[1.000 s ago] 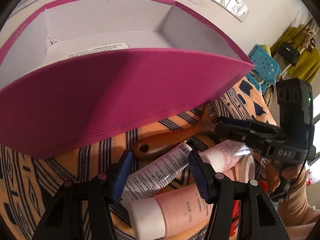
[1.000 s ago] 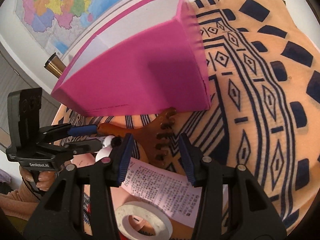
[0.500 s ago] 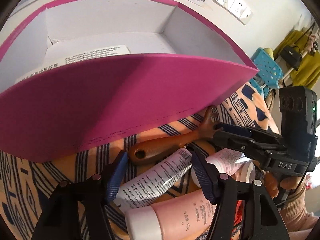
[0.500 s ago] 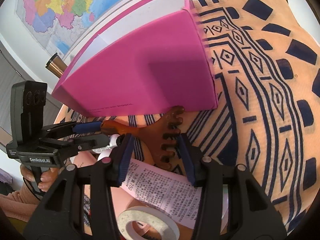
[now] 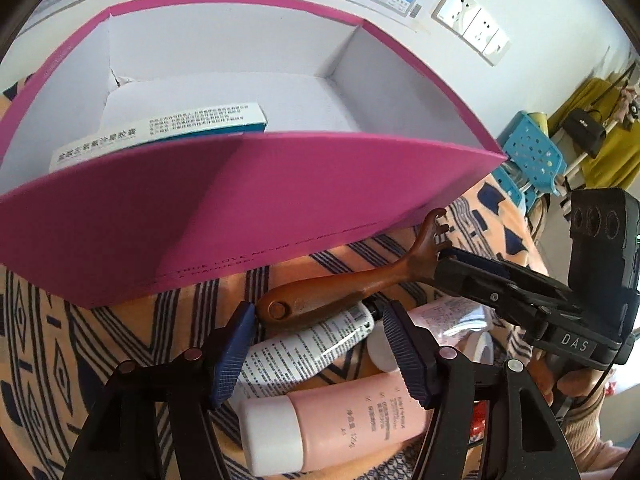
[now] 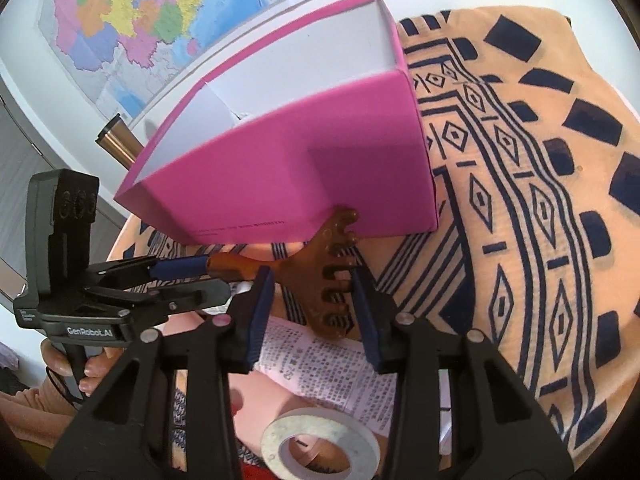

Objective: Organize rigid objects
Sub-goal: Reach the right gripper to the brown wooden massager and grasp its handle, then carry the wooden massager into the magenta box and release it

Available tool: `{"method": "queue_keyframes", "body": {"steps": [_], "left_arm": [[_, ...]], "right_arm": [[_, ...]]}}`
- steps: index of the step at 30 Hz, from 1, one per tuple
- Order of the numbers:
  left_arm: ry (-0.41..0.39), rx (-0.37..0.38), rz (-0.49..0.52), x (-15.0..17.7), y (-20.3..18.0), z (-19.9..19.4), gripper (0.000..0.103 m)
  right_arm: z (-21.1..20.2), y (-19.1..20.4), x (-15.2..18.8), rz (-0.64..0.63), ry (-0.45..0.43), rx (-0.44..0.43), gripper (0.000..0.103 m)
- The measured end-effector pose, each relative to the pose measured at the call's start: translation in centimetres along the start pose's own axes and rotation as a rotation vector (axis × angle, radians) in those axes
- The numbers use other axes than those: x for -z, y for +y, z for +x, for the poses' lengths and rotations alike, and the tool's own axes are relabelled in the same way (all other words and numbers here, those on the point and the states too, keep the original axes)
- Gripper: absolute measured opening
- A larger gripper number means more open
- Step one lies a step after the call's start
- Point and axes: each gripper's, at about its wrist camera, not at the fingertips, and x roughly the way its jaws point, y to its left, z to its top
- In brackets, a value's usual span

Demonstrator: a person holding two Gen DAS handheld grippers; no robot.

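The brown wooden comb with a round-ended handle and stubby teeth lies on the orange cloth with navy patterns, its head touching the near wall of the open magenta cardboard box with white inside at 12 o'clock. The right gripper is closing with the comb's teeth between its blue pads; can't tell if they're touching yet. The left gripper sits partly open around a white printed tube, just beside the comb's handle, gripping nothing. Only the left view shows the white-and-blue carton inside the box and the pink tube with white cap; only the right view shows the whole white tape roll at 6 o'clock.
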Motion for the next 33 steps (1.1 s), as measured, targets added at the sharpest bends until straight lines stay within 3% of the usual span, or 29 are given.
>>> {"method": "queue_keyframes", "body": {"steps": [21,33], "left_arm": [[-0.19,0.026,0.034,-1.3,-3.0,-7.9,0.066],[-0.218,0.003,0.05,-4.1,-3.7,-8.3,0.066]], "right_arm": [[-6.7,4.8,-2.4,-0.112,-0.143,-0.01,0.042],[-7.1,5.1,-5.7,-0.136,-0.193,-0.017,0.042]]}}
